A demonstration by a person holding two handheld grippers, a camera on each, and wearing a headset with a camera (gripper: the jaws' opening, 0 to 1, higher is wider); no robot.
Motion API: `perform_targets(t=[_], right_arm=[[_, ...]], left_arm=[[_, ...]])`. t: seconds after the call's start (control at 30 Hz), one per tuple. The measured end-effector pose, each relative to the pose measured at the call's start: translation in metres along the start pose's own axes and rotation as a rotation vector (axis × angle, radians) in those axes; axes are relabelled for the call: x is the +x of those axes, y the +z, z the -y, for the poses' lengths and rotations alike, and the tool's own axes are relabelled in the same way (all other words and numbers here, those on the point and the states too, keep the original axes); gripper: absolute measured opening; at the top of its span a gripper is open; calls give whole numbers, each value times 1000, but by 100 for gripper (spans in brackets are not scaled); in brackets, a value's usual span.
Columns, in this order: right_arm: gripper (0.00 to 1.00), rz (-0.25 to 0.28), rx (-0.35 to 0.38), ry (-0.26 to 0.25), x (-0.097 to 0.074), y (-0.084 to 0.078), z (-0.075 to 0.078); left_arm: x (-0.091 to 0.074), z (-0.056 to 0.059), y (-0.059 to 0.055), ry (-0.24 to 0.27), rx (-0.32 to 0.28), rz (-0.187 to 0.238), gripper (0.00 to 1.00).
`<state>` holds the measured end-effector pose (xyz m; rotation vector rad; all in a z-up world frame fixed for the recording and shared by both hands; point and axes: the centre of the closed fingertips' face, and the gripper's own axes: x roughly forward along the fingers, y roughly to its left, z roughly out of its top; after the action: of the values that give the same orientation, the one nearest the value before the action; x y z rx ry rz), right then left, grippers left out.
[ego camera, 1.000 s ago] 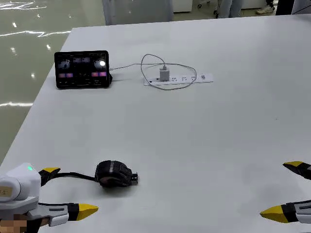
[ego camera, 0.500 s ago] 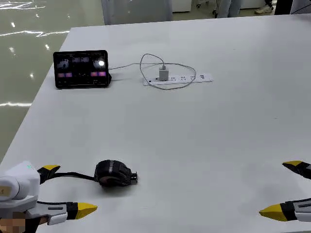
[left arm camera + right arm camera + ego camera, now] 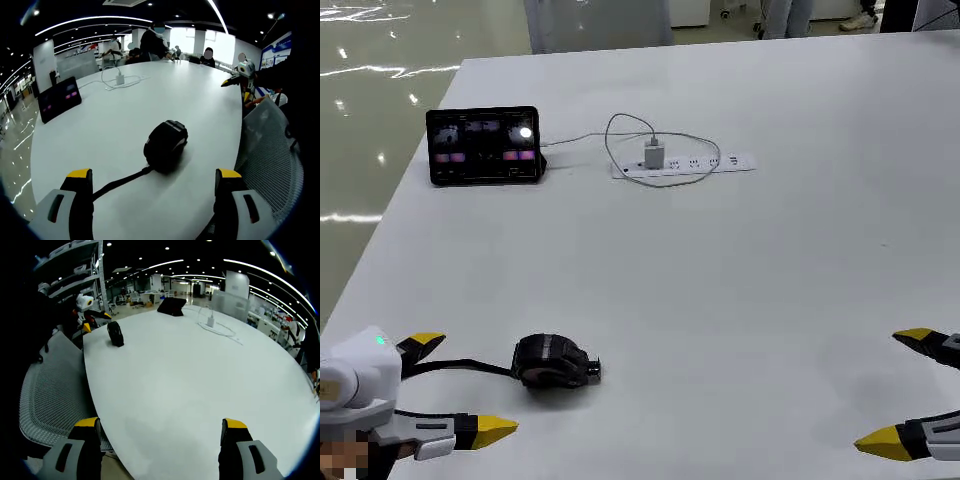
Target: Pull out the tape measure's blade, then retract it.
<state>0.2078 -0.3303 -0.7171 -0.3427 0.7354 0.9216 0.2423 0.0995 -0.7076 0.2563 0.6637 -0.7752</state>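
Note:
A black tape measure (image 3: 554, 363) lies on the white table (image 3: 720, 270) near its front left corner, with a black strap trailing left from it. My left gripper (image 3: 468, 387) stands open just left of it, yellow tips either side of the strap. In the left gripper view the tape measure (image 3: 166, 144) sits a short way ahead of the open left gripper (image 3: 155, 180), untouched. My right gripper (image 3: 910, 390) hangs open at the table's front right, far from the tape measure (image 3: 115, 333), with nothing between the jaws of the right gripper (image 3: 159, 429).
A dark tablet (image 3: 483, 145) stands at the back left. A white power strip (image 3: 688, 163) with a charger and looped cable lies at the back middle. A mesh chair (image 3: 47, 390) sits by the table's edge. People stand beyond the far end.
The head camera has drifted slightly; the tape measure and both grippers have stayed about where they were, both open.

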Motion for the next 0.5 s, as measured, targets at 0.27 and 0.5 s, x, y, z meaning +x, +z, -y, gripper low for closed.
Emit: perform_targets(t=[0.27, 0.5], right_arm=[[99, 10, -31, 1, 4, 4, 4], [99, 9, -40, 9, 8, 9, 4]], left_arm=[[7, 7, -2, -45, 42, -25, 99], [13, 9, 0, -70, 53, -45, 99]])
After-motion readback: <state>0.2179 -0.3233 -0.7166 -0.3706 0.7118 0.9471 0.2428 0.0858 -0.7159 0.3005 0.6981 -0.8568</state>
